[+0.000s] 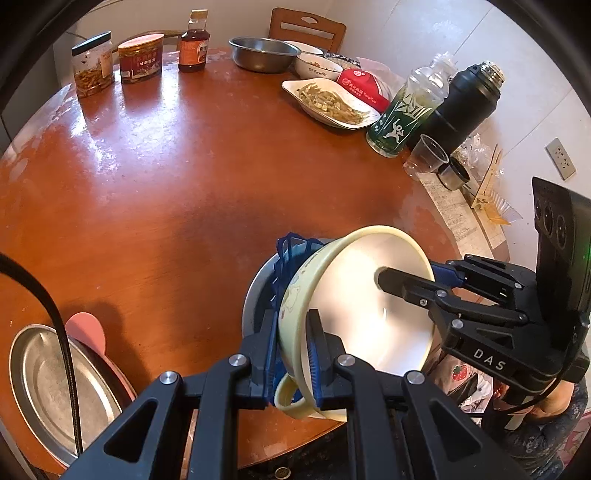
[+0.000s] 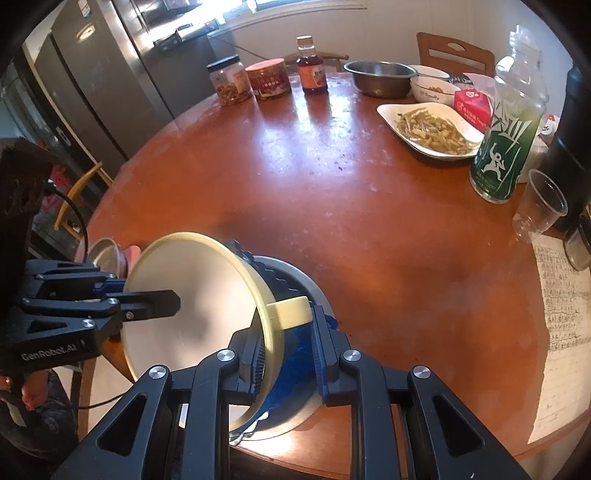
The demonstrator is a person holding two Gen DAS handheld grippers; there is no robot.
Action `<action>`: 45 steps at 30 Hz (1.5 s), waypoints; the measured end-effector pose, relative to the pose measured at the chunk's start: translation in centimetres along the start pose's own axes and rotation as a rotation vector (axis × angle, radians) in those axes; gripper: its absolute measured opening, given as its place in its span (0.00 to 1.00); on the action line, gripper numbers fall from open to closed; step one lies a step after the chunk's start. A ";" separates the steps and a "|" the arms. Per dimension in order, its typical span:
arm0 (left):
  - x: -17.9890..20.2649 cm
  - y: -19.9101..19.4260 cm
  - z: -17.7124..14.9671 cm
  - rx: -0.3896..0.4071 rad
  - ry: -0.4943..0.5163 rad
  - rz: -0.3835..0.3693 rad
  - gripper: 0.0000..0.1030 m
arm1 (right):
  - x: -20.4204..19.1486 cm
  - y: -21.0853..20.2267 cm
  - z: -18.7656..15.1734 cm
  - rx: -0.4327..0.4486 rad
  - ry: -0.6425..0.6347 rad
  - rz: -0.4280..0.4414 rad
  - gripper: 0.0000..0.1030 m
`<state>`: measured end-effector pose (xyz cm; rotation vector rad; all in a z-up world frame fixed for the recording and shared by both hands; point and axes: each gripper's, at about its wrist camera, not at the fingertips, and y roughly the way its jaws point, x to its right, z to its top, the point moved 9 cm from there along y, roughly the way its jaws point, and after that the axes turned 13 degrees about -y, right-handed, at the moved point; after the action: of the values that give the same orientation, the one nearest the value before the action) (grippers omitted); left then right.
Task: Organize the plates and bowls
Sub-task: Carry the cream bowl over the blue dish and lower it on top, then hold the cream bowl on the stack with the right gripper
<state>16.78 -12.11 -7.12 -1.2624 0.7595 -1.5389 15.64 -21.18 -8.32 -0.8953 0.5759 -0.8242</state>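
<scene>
A: Where's the bowl?

B: Cream bowl point(image 1: 369, 306), tilted on its side, held over a steel plate point(image 1: 255, 291) at the near edge of the round counter point(image 1: 184, 177). Something blue point(image 1: 291, 254) sits between bowl and plate, can't tell what.

A: Grip state?

B: Left hand-held gripper point(image 1: 295, 354) is clamped on the bowl's rim by its loop handle, one finger inside, one outside. Right hand-held gripper point(image 2: 286, 350) is clamped on the opposite rim, next to a flat tab handle point(image 2: 290, 312). Both nearly closed, only the bowl wall between the pads.

A: Clutter around the bowl?

B: Left of it, a steel pan point(image 1: 55, 387) on a pink mat point(image 1: 88, 325) at the counter edge, black cable point(image 1: 62, 332) crossing it. Far side from the bowl: two jars point(image 1: 94, 64), a sauce bottle point(image 1: 194, 44), steel basin point(image 1: 264, 53), white bowl point(image 1: 317, 66), oblong dish of green vegetables point(image 1: 332, 101). Right of the bowl: green bottle point(image 1: 406, 110), black flask point(image 1: 465, 107), clear plastic cup point(image 1: 428, 157), printed paper point(image 2: 561, 314). The counter stretch just beyond the bowl is bare.

A: Surface, room?

B: Glossy red-brown wood, worn, with glare. Wooden chair point(image 1: 306, 27) behind it, grey fridge point(image 2: 92, 74) far left, wall socket point(image 1: 561, 158) on the right.
</scene>
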 end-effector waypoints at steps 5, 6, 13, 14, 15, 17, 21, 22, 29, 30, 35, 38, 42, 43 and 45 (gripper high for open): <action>-0.1 0.1 0.2 0.008 0.007 0.007 0.15 | 0.2 0.3 -0.2 -0.014 -0.014 -0.015 0.23; -0.2 0.1 0.2 0.010 0.008 0.013 0.15 | 0.3 0.3 -0.2 -0.014 -0.016 -0.020 0.23; -0.2 0.3 0.2 0.012 0.014 0.024 0.15 | 0.5 0.2 -0.2 -0.026 -0.050 -0.052 0.25; -0.2 0.3 0.2 0.012 0.014 0.024 0.15 | 0.5 0.2 -0.2 -0.028 -0.059 -0.058 0.25; -0.3 0.3 0.2 0.014 0.016 0.025 0.15 | 0.4 0.2 -0.2 -0.030 -0.065 -0.062 0.25; -0.3 0.3 0.2 0.016 0.018 0.029 0.15 | 0.4 0.2 -0.2 -0.033 -0.073 -0.063 0.25; -0.1 0.1 0.2 0.029 0.031 0.038 0.15 | 0.4 0.3 -0.3 -0.039 -0.080 -0.063 0.25; -0.1 0.1 0.2 0.031 0.033 0.039 0.15 | 0.5 0.4 -0.3 -0.040 -0.077 -0.060 0.25; 0.2 -0.2 0.1 0.039 0.042 0.030 0.15 | 0.5 0.2 -0.1 -0.034 -0.065 -0.051 0.27; 0.2 -0.2 0.1 0.039 0.042 0.031 0.15 | 0.4 0.2 -0.1 -0.033 -0.065 -0.052 0.27; 0.2 -0.2 0.1 0.037 0.043 0.029 0.15 | 0.3 0.0 0.0 -0.031 -0.073 -0.055 0.32; 0.1 -0.2 0.1 0.038 0.043 0.032 0.15 | 0.0 -0.1 0.0 -0.032 -0.087 -0.064 0.34; 0.1 -0.2 0.1 0.036 0.041 0.033 0.15 | -0.1 -0.3 0.2 -0.025 -0.101 -0.079 0.34; 0.1 -0.2 0.1 0.036 0.042 0.032 0.15 | -0.2 -0.4 0.3 -0.022 -0.106 -0.085 0.34; 0.1 -0.1 0.1 0.033 0.040 0.027 0.15 | -0.2 -0.6 0.4 -0.020 -0.115 -0.087 0.35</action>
<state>16.80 -12.14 -6.94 -1.1958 0.7705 -1.5530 15.57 -21.06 -7.60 -0.9848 0.4480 -0.8404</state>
